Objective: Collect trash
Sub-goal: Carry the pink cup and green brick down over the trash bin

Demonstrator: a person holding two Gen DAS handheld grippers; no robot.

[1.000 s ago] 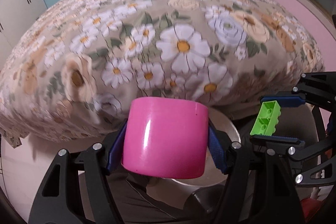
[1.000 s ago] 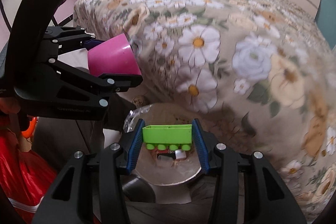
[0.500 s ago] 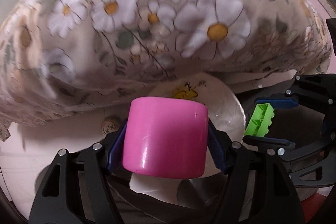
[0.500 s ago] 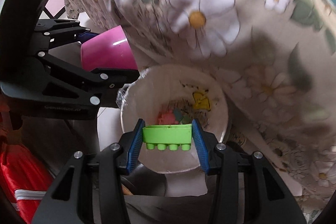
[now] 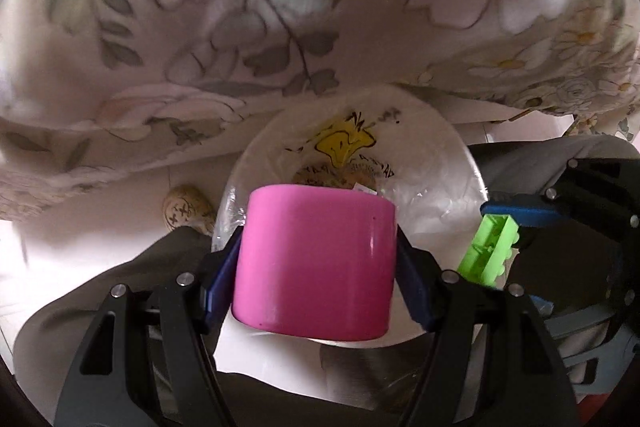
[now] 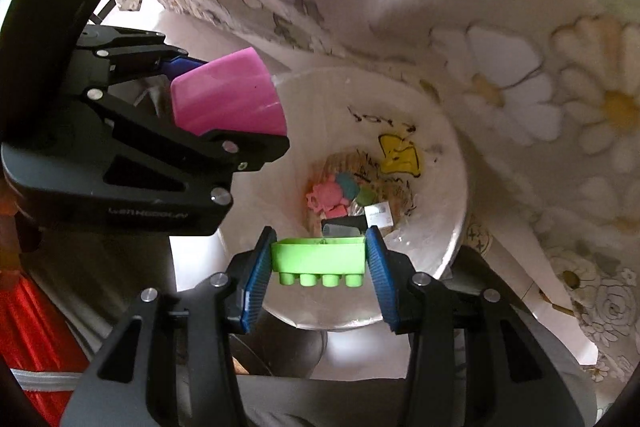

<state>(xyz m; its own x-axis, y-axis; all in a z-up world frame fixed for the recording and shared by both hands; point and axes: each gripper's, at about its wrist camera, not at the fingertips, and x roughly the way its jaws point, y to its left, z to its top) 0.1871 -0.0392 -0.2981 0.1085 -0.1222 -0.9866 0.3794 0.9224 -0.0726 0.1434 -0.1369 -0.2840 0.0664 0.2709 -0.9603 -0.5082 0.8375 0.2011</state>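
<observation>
My left gripper (image 5: 318, 263) is shut on a pink cup (image 5: 316, 259) and holds it over the near rim of a white lined trash bin (image 5: 448, 163). The cup also shows in the right wrist view (image 6: 228, 99). My right gripper (image 6: 318, 259) is shut on a green toy brick (image 6: 318, 257), studs down, above the bin's (image 6: 448, 235) near edge. The brick also shows in the left wrist view (image 5: 490, 251). Inside the bin lie several small pieces, pink, blue and green (image 6: 336, 197).
The floral bedspread (image 5: 280, 7) hangs just behind the bin and fills the upper view. A small patterned round object (image 5: 184, 211) sits on the floor left of the bin. A red bag (image 6: 36, 339) is at the lower left of the right wrist view.
Both grippers have tilted down and moved closer over the bin, each keeping its hold. The bin now fills more of both views and its contents show.
</observation>
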